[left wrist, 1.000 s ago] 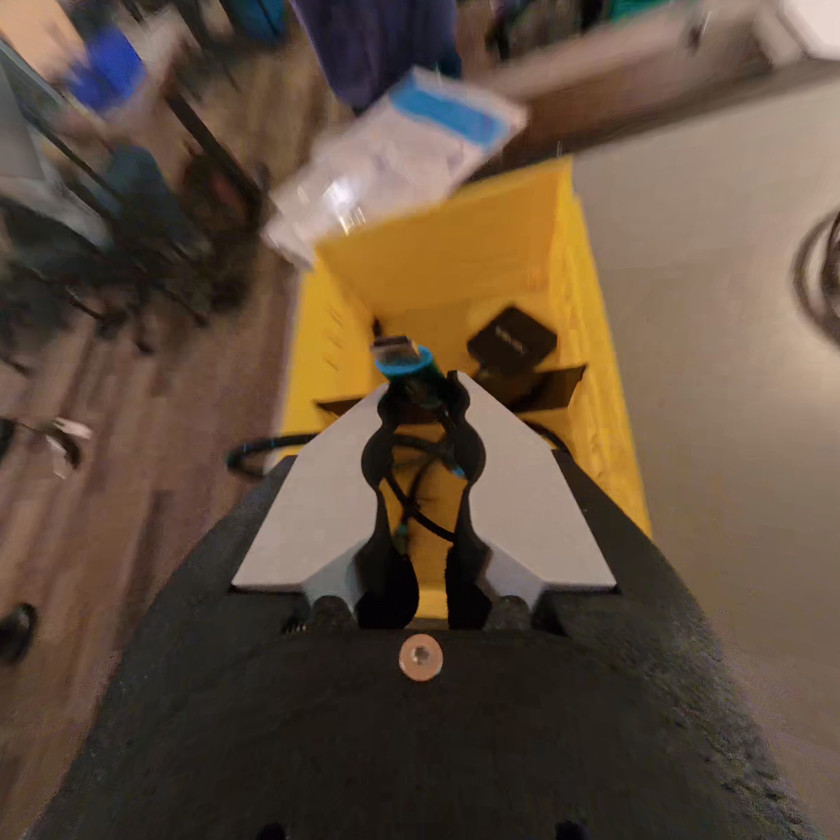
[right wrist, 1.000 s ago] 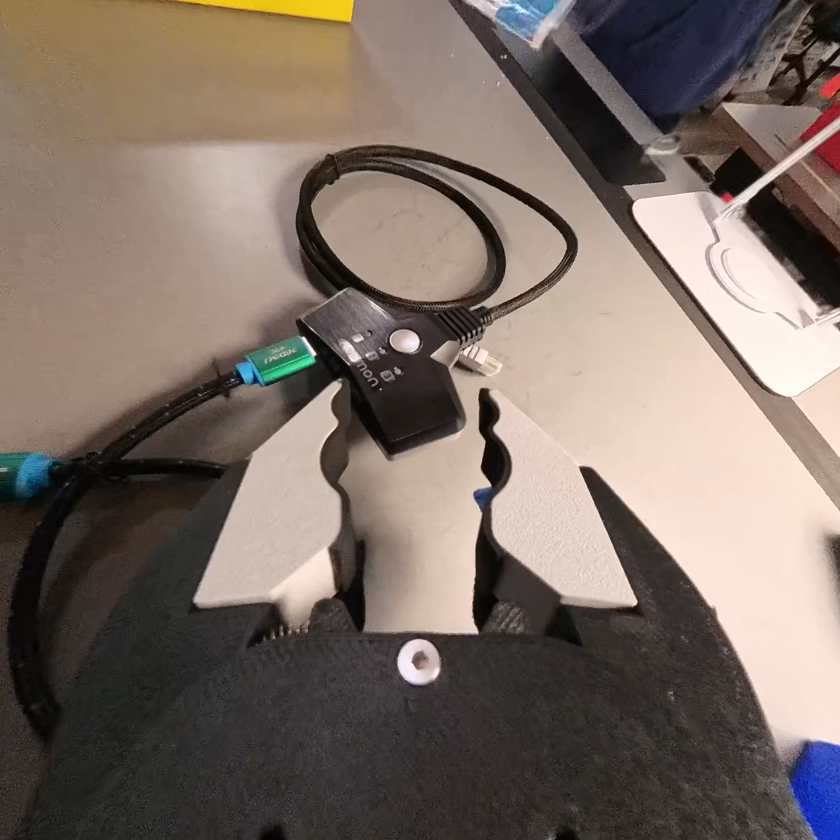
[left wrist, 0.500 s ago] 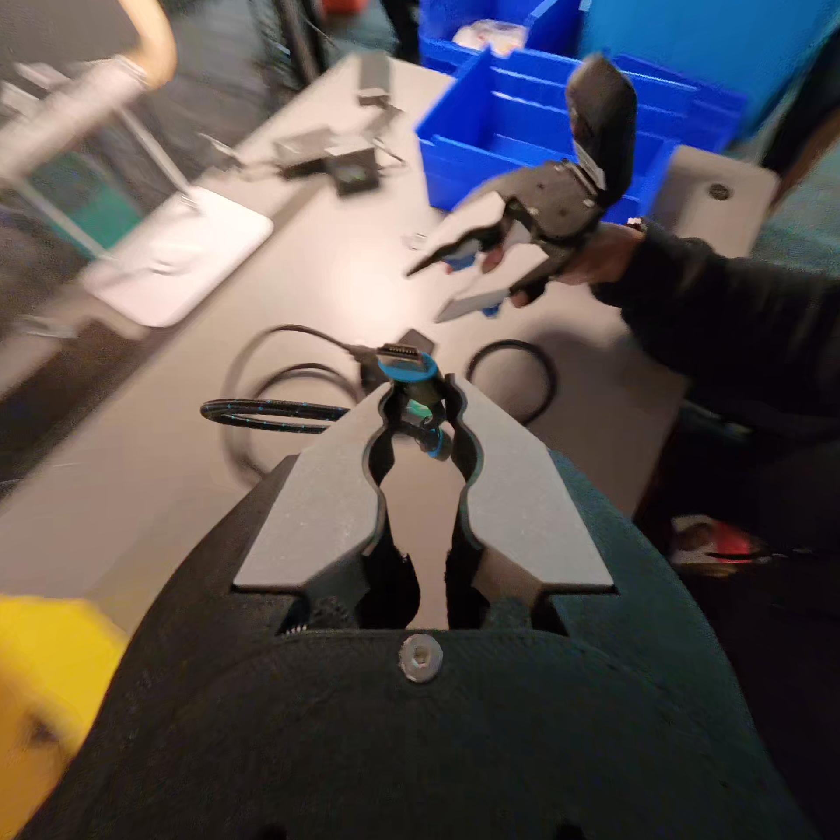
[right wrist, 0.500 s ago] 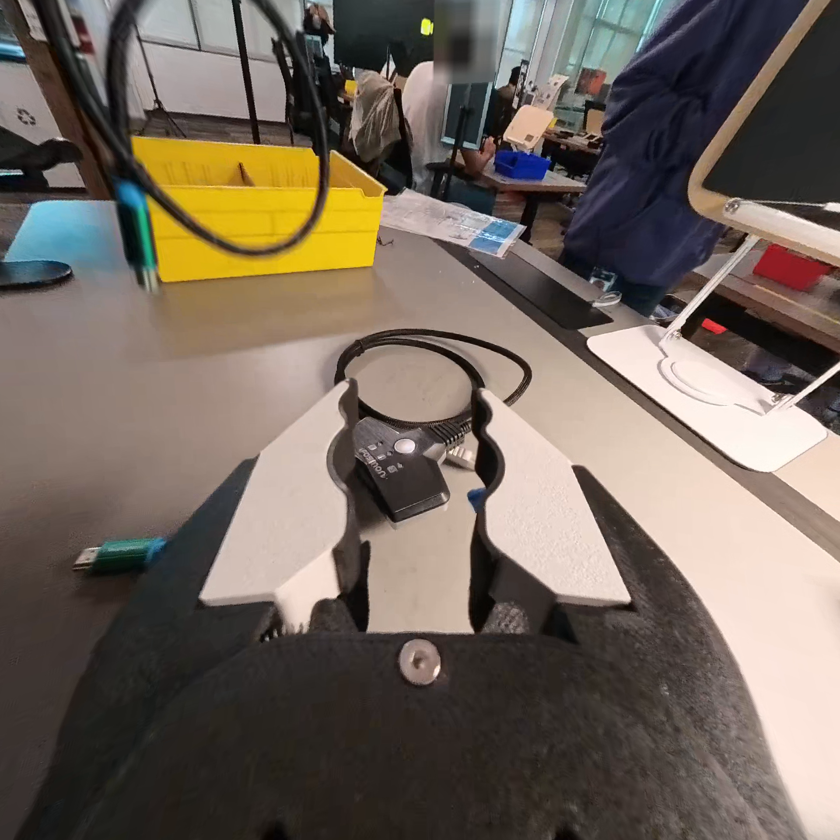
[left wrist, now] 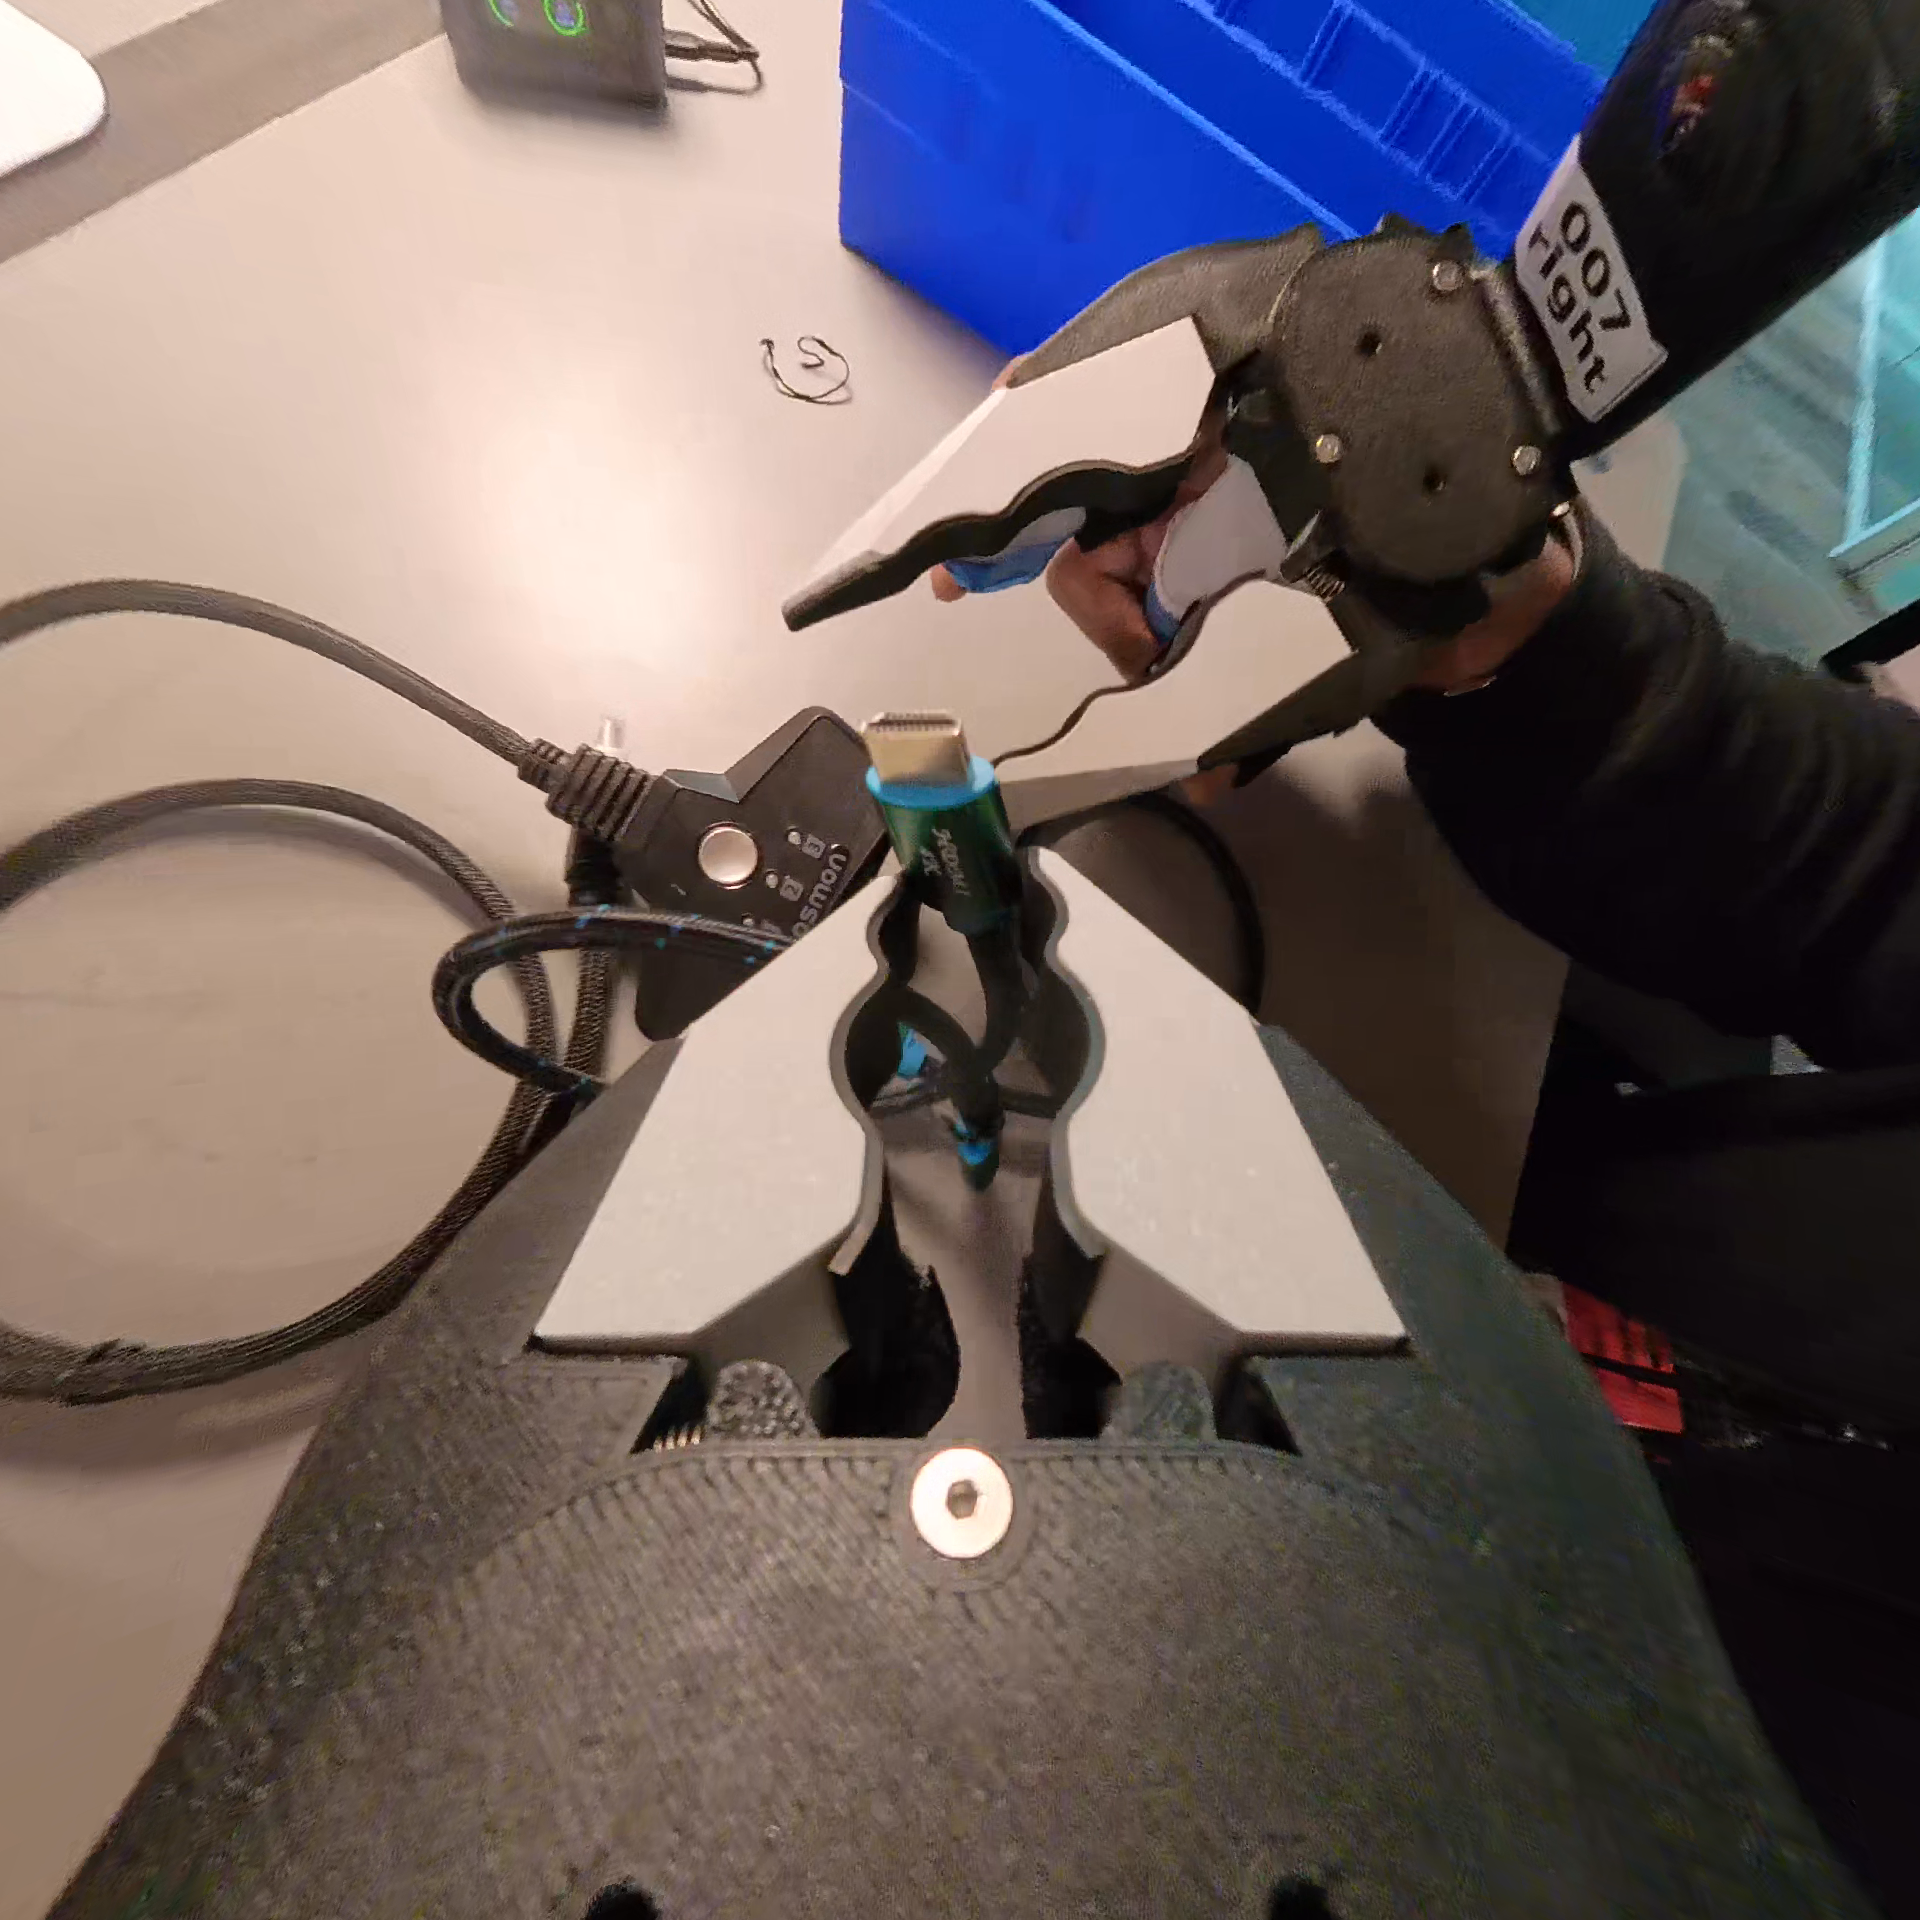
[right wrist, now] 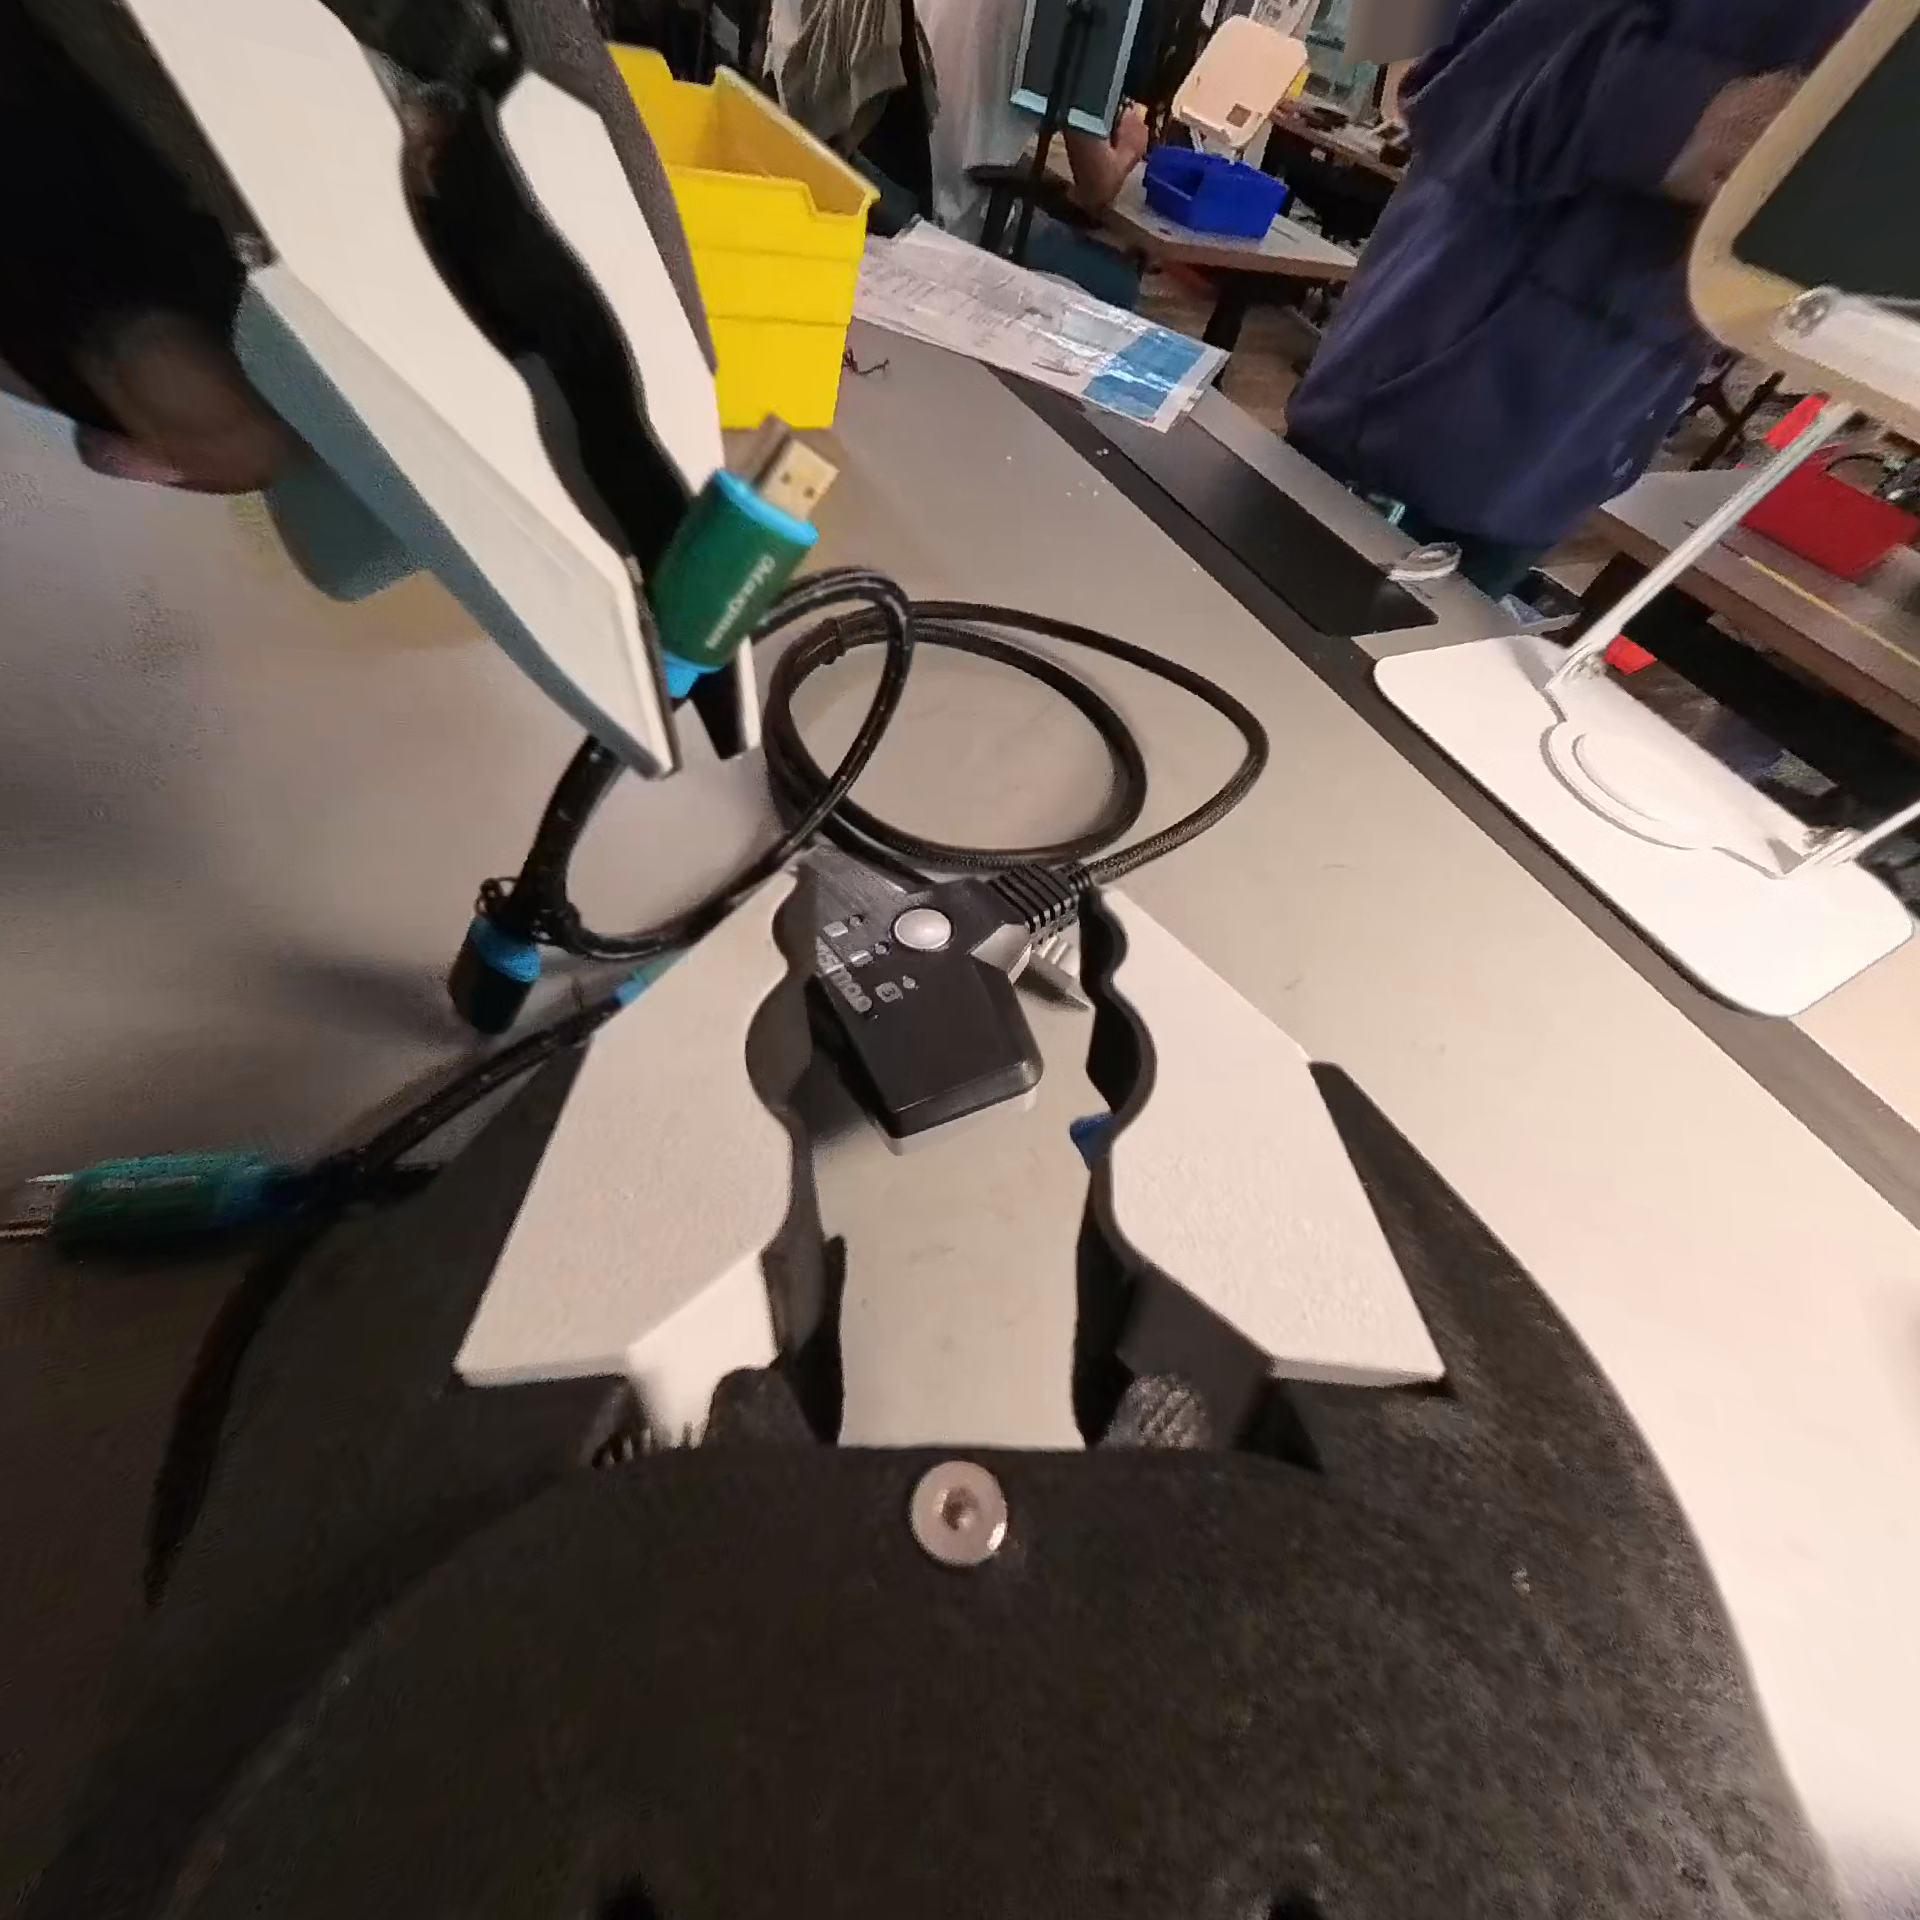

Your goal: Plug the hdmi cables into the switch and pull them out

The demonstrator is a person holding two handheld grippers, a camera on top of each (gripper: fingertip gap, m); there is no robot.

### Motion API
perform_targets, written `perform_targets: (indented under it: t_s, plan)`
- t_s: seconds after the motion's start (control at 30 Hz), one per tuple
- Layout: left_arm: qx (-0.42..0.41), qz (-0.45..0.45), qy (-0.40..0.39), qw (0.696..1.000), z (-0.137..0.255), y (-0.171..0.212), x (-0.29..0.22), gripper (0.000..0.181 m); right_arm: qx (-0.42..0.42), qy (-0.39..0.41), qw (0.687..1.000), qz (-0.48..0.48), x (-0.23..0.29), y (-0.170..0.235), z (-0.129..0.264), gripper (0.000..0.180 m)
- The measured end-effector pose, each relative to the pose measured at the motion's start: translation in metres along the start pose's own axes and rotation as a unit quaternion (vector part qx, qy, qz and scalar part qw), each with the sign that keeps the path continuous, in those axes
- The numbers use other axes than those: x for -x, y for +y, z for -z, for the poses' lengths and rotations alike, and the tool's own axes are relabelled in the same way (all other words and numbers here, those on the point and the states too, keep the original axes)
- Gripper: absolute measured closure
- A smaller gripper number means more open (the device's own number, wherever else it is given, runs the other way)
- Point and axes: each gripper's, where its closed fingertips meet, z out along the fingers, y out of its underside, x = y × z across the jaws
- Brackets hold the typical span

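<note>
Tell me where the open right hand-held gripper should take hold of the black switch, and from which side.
Grip the switch across its two long flat sides, at the plain rear half nearest the right hand-held gripper. Come in low along the table from that free end. The far end carries the braided cable, and the left hand-held gripper holds the green HDMI plug beside it.

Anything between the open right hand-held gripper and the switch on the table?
Nothing visible. The switch lies bare on the table, ahead of the open right hand-held gripper. The left hand-held gripper, holding the green HDMI plug, is off to the side.
</note>
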Motion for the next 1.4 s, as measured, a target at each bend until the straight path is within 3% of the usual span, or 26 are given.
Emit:
perform_targets:
  t_s: [0.13, 0.4, 0.77, 1.1, 1.4]
  plan:
    - [-0.026, 0.026, 0.038, 0.999, -0.015, -0.001, 0.006, 0.160, 0.012, -0.001, 1.000, 0.001, 0.000, 0.007, -0.004, 0.126]
    - [0.005, 0.010, 0.009, 1.000, -0.043, 0.029, 0.041, 0.160, 0.048, 0.014, 0.999, 0.005, -0.008, 0.026, -0.010, 0.123]
    - [-0.031, 0.042, 0.046, 0.998, -0.035, 0.039, 0.045, 0.160, 0.063, 0.015, 0.998, 0.012, -0.010, 0.032, -0.012, 0.121]
    - [-0.104, 0.141, 0.149, 0.973, -0.028, 0.021, 0.035, 0.161, 0.043, 0.025, 0.999, -0.020, -0.018, 0.028, -0.013, 0.121]
    - [-0.129, 0.145, 0.168, 0.966, -0.022, 0.014, 0.034, 0.161, 0.086, -0.017, 0.996, -0.008, -0.007, 0.048, -0.021, 0.105]
